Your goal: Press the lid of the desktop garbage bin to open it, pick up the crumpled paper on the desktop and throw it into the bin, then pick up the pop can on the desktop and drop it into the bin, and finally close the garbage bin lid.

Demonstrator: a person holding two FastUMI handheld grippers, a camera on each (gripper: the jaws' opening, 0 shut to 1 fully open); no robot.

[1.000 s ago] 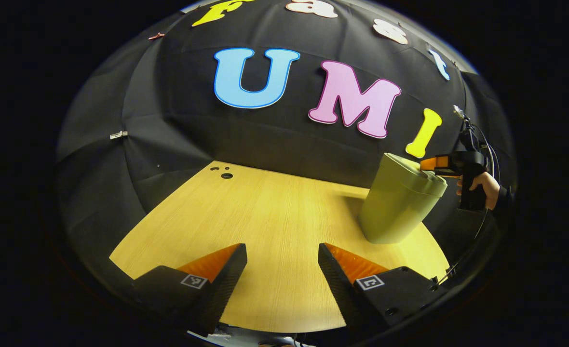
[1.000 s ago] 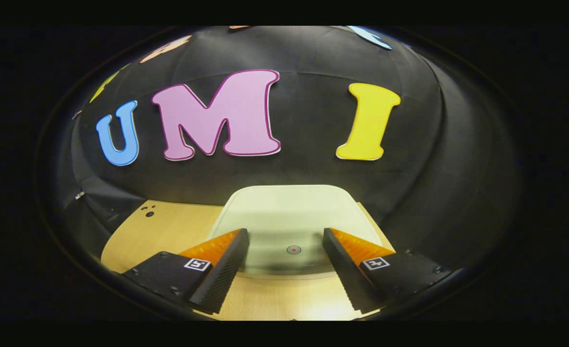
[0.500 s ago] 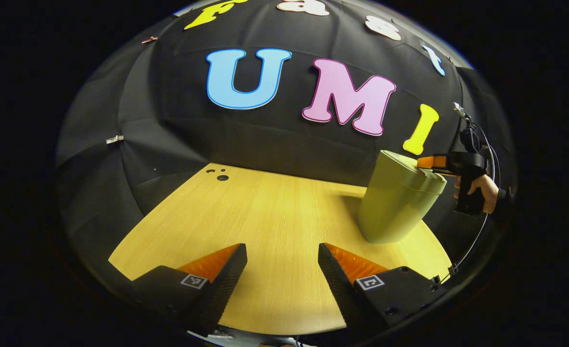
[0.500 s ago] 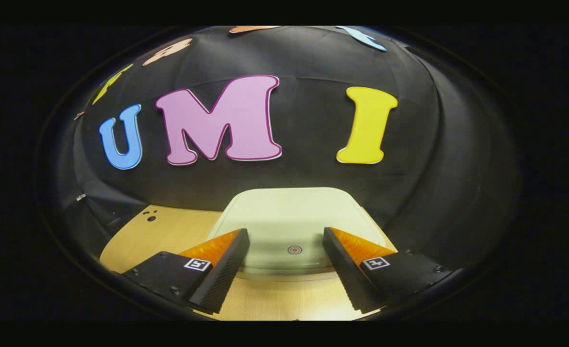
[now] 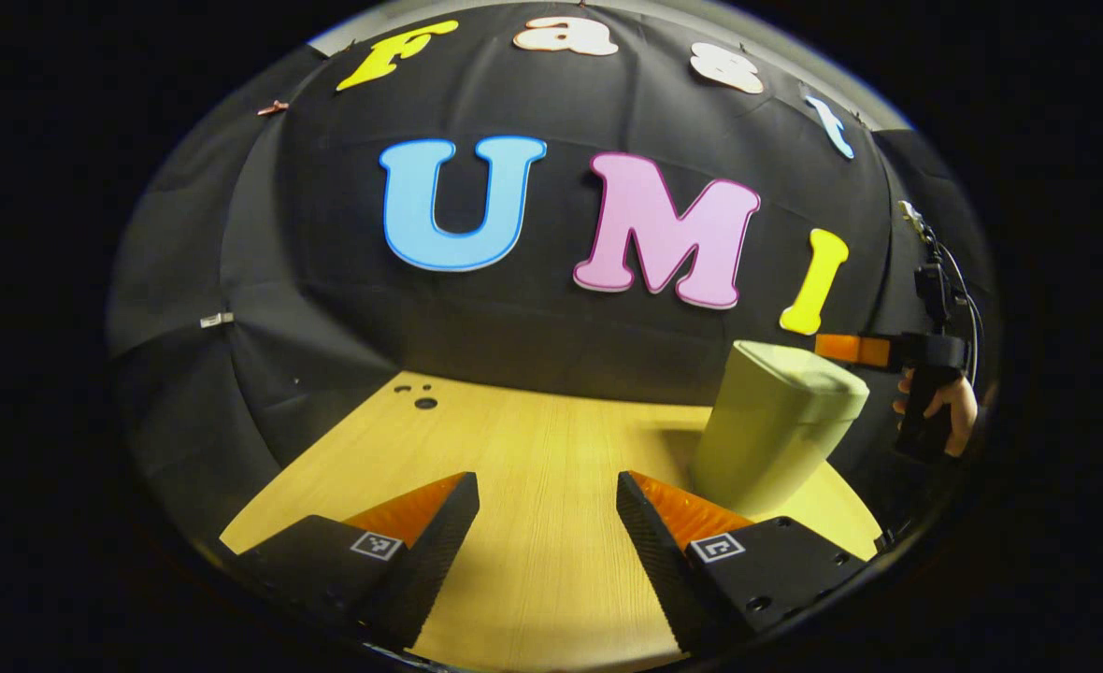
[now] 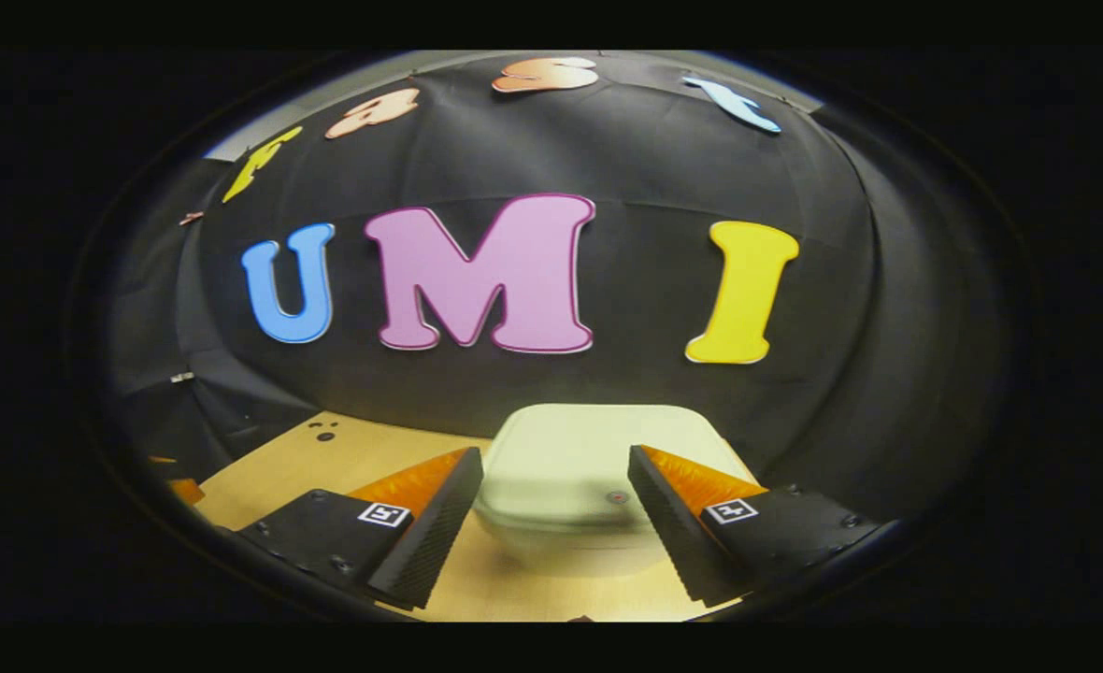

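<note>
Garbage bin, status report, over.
Both grippers open: left gripper, right gripper. Garbage bin upright, lid shut. Right gripper off the lid. Nothing in the way.

A: What do we record for the surface?

B: We log it as a light wood-grain top with a rounded outline in both views. It ends at the black cloth wall at the back.

A: Any features in the top itself?

B: Yes. We note a small cluster of dark holes near the far left edge, also seen in the right gripper view.

A: What stands directly on it?

B: We list one item: a pale green bin, upright, lid down, at the far right near the wall. In the right gripper view the bin rests on bare wood.
</note>
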